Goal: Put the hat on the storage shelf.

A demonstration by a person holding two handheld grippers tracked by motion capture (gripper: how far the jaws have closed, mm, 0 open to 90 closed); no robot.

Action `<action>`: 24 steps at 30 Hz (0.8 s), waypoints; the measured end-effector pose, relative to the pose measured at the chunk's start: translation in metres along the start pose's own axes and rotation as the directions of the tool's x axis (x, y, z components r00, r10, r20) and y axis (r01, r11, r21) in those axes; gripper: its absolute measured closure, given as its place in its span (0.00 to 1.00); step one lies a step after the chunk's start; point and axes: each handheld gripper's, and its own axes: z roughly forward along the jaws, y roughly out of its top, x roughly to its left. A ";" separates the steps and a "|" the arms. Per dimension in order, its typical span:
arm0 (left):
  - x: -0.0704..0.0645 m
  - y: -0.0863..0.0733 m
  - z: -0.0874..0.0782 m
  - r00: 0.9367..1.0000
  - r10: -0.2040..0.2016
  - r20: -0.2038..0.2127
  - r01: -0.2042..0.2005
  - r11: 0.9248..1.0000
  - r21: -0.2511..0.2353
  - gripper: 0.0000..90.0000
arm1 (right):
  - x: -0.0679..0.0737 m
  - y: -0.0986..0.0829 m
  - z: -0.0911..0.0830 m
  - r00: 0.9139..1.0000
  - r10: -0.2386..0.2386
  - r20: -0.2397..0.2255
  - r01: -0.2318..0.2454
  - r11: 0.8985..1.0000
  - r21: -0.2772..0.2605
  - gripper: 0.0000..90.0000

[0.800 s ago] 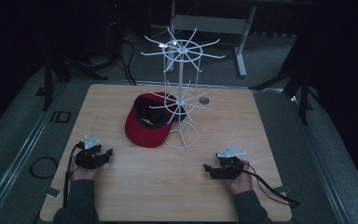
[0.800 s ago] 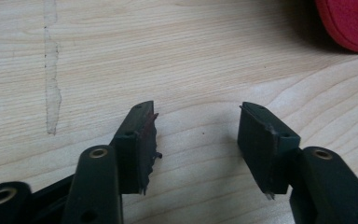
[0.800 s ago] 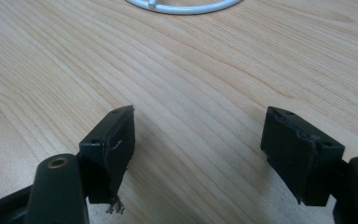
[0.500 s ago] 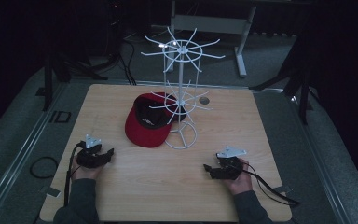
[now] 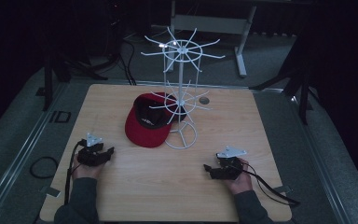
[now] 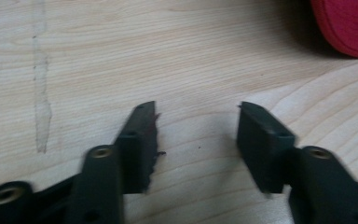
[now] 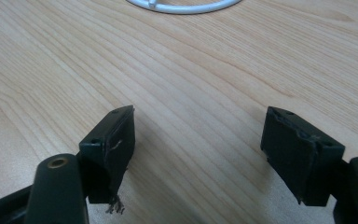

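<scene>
Left gripper (image 5: pixel 103 152), lower left of the high view: jaws apart, empty. Right gripper (image 5: pixel 208 169), lower right: jaws apart, empty. Red cap (image 5: pixel 145 128) lies at centre, touching the white wire stand (image 5: pixel 182 100).

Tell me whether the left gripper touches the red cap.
Apart. The high view shows bare table between the left gripper and the red cap.

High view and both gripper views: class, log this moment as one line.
left gripper: open, empty | right gripper: open, empty | red cap: on table, beside white wire rack | contact: none
</scene>
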 end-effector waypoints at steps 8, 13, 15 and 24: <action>-0.003 0.023 -0.010 1.000 0.026 0.009 -0.026 1.000 -0.001 0.63 | 0.001 0.000 0.001 1.000 -0.012 -0.011 0.012 1.000 0.007 0.24; -0.005 0.042 -0.019 0.999 0.029 0.037 -0.027 0.998 -0.049 0.61 | 0.001 0.000 0.001 1.000 -0.014 -0.014 0.014 1.000 0.007 0.24; -0.006 0.049 -0.021 0.998 0.027 0.049 -0.024 0.998 -0.066 0.60 | 0.001 0.000 0.001 1.000 -0.014 -0.014 0.014 1.000 0.007 0.24; -0.010 0.074 -0.014 0.994 0.031 0.108 -0.023 0.997 -0.073 0.59 | 0.001 0.000 0.001 1.000 -0.012 -0.014 0.013 1.000 0.007 0.24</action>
